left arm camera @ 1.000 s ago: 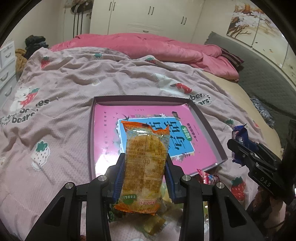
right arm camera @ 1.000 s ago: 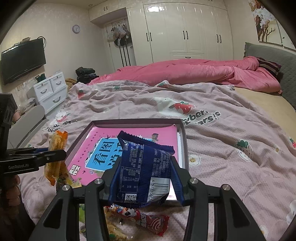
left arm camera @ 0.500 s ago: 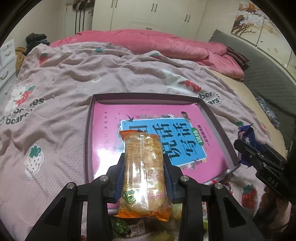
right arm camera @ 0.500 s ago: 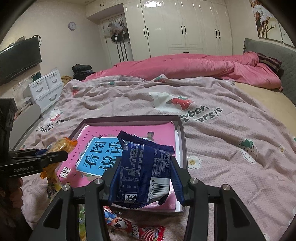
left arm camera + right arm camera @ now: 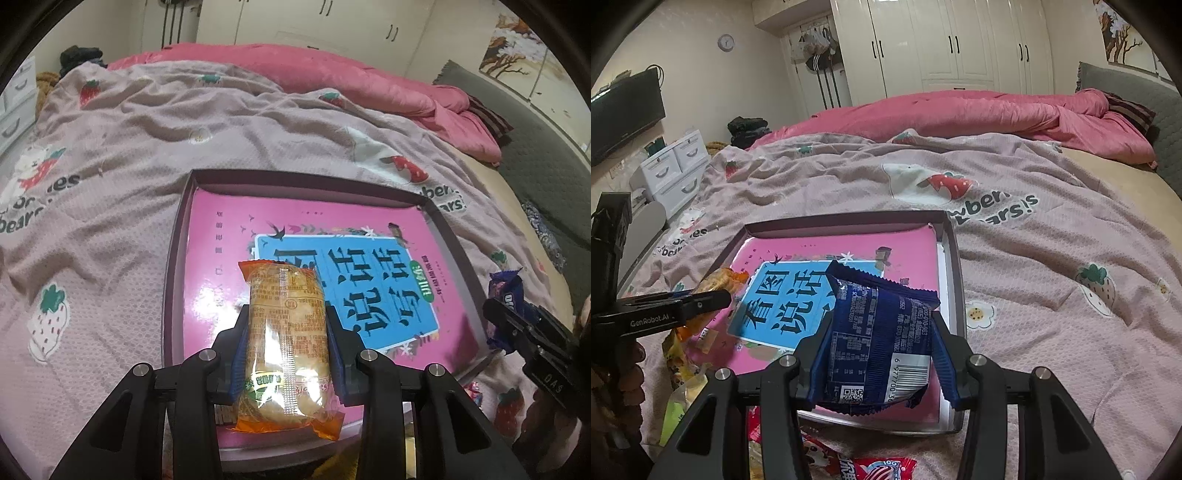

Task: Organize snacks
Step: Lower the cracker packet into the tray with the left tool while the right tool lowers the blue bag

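The left claw (image 5: 286, 332) is clamped on an orange snack packet (image 5: 287, 339), held upright between its blue pads above the near edge of a shallow tray (image 5: 173, 266). The right claw (image 5: 879, 350) is clamped on a dark blue snack packet (image 5: 879, 332), held above the tray's near right corner. The tray lies on the bed (image 5: 1052, 258), near its foot edge, and contains a pink book (image 5: 221, 240). Loose snack packets, including a red one (image 5: 875, 467), lie on the bed between the tray and its near edge.
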### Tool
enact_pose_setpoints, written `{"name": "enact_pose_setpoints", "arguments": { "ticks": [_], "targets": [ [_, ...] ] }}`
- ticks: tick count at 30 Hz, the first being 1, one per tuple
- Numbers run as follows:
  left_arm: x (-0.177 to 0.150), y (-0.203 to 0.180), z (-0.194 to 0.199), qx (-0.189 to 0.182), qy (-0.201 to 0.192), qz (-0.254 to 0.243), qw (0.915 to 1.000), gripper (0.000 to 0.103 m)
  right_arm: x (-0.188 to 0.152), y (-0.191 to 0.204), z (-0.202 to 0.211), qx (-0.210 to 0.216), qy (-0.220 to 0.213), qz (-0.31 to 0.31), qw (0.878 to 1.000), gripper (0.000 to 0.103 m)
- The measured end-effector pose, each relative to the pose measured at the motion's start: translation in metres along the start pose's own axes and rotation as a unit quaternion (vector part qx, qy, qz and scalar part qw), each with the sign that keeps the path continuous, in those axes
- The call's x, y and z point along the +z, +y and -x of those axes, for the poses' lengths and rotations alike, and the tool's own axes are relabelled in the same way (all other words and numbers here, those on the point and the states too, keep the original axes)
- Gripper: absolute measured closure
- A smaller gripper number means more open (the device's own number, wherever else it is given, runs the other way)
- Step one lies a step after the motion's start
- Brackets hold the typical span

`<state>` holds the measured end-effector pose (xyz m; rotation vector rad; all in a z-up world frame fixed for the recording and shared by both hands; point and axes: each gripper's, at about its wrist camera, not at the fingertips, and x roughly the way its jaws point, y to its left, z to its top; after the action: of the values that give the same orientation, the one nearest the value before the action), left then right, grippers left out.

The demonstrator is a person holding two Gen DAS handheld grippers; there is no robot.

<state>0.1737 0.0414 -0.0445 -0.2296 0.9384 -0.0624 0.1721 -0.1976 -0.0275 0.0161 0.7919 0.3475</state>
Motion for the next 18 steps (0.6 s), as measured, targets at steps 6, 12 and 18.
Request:
{"name": "enact_pose_setpoints", "arguments": {
  "ticks": [6,12,18],
  "targets": [
    [-0.003,0.004,-0.008,0.001,0.005,0.001,1.0000,0.066,-0.002,-0.003,-0.008,0.002,0.013,-0.007,1.000,0.055],
    [-0.005,0.004,-0.011,0.000,0.006,0.000,1.0000,0.066,-0.003,-0.007,-0.011,0.004,0.020,-0.016,1.000,0.055],
    [-0.007,0.000,-0.012,0.018,0.007,-0.017,0.9997,0.066,-0.006,-0.005,-0.015,0.004,0.030,-0.010,1.000,0.055]
  ]
}}
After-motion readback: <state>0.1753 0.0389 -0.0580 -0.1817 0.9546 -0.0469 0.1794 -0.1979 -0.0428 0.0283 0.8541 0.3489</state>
